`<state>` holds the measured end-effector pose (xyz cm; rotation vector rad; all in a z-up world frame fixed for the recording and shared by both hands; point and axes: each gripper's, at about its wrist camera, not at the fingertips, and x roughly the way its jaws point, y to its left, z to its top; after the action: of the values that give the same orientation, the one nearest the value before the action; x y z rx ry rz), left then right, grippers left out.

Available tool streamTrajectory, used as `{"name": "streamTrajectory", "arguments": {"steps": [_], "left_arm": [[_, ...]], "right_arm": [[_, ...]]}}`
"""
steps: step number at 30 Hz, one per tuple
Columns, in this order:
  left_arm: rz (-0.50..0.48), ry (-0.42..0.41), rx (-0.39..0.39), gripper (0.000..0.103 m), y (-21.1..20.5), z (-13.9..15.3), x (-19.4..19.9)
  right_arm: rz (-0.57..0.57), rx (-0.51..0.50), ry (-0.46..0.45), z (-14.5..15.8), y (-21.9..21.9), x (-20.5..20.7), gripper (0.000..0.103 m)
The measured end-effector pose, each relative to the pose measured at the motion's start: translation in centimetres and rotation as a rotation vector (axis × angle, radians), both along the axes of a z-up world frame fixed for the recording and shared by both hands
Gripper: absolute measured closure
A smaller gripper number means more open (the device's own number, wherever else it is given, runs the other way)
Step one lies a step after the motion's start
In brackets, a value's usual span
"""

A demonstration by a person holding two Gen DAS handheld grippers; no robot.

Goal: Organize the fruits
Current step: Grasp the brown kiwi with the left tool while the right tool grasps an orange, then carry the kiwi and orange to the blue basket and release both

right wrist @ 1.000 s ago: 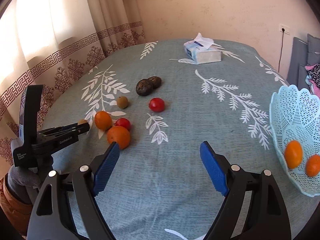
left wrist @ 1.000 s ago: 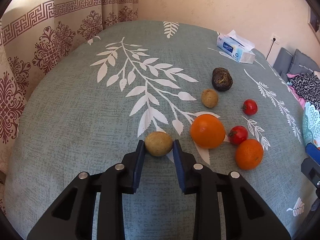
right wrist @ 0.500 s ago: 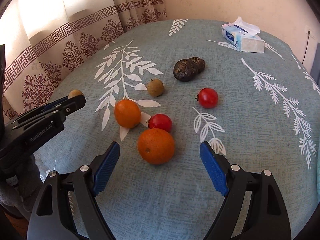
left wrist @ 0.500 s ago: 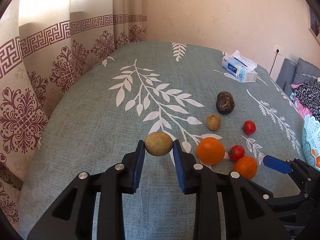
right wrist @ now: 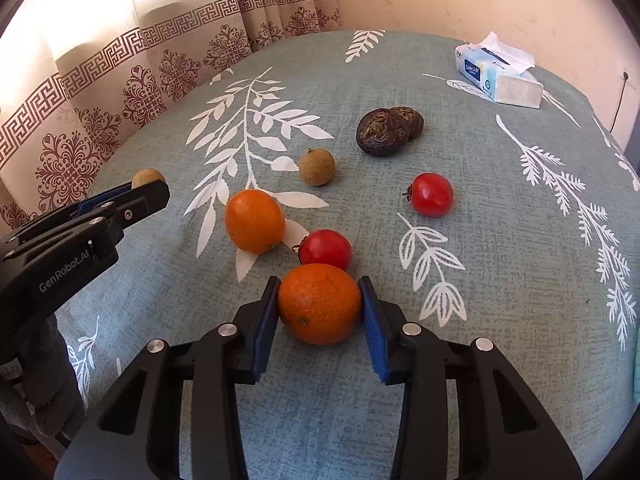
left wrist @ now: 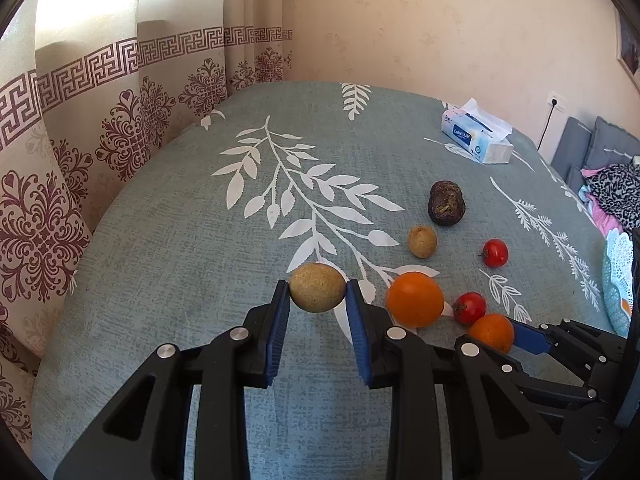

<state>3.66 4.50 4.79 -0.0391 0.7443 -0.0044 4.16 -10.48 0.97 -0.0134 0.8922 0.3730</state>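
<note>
Turquoise lattice basket [left wrist: 616, 280] at the table's edge holds orange fruit [left wrist: 625, 304].

Left gripper [left wrist: 318, 300] clamped; right gripper [right wrist: 319, 304] just closed, gripping.

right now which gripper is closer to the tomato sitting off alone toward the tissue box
Right. The right gripper, jaws just closed on an orange, sits just short of the lone tomato. The left gripper, holding a tan fruit, hangs well off to the side.
</note>
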Motion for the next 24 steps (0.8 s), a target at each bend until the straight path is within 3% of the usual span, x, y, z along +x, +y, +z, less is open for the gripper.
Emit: {"name": "streamTrajectory", "arguments": {"steps": [24], "left_arm": [[-0.061,-0.056,0.087,0.074,-3.2,0.6,-1.9]], "right_arm": [[-0.195,0.068,-0.098,3.9,-8.4,-3.6,0.063]]}}
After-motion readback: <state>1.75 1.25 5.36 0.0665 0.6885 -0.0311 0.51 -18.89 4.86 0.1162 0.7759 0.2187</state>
